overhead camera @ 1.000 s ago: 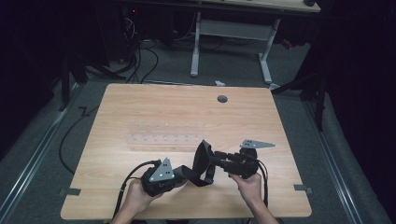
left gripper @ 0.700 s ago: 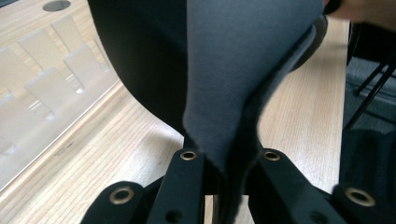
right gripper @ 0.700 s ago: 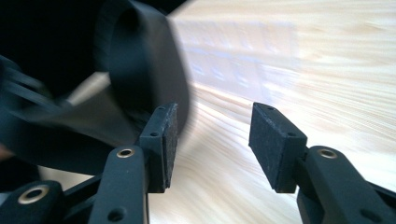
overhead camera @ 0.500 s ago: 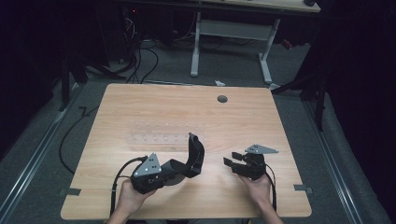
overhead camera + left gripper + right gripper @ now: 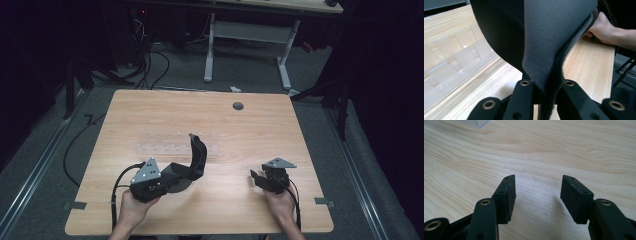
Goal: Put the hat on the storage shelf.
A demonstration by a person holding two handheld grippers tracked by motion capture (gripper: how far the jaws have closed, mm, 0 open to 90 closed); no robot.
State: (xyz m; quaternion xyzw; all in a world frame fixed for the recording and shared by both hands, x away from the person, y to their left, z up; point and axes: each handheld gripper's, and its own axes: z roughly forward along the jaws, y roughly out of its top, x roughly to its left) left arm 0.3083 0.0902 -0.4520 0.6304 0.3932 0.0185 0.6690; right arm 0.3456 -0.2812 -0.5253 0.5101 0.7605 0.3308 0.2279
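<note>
- One wooden worktop (image 5: 250, 130), pale and mostly bare. All the work sits in its near half, close to the person.
- One clear plastic rack (image 5: 160, 146) lies flat across the middle-left of the worktop. It has rows of small compartments, which look empty. They are too faint to count.
- One black curved piece (image 5: 198, 155), stiff on the outside with a grey fabric lining. It is lifted off the worktop and arches up and over, just in front of the rack, its free end above the rack's near edge. Whether it touches the rack cannot be told.
- Two tongs, one in each hand.
- The left tongs (image 5: 169, 176) are clamped tight on the lower end of the black piece; in the left gripper view the grey lining runs down between the jaws.
- The right tongs (image 5: 537, 192) are spread wide with nothing between them, low over bare wood, well to the right of the black piece. Their jaws have just been opening.
- Two hands: the left hand (image 5: 131, 207) and the right hand (image 5: 281, 205) come in from the near edge.
- Two small strips of tape, one near the front left corner (image 5: 73, 205), one near the front right (image 5: 324, 202).
- One round cable hole (image 5: 238, 106) near the far edge.
- Progress, as a judgement: the black piece is picked up and carried by the left tongs alone. Placing it, or taking a second grip with the right tongs, seems not yet done.
</note>
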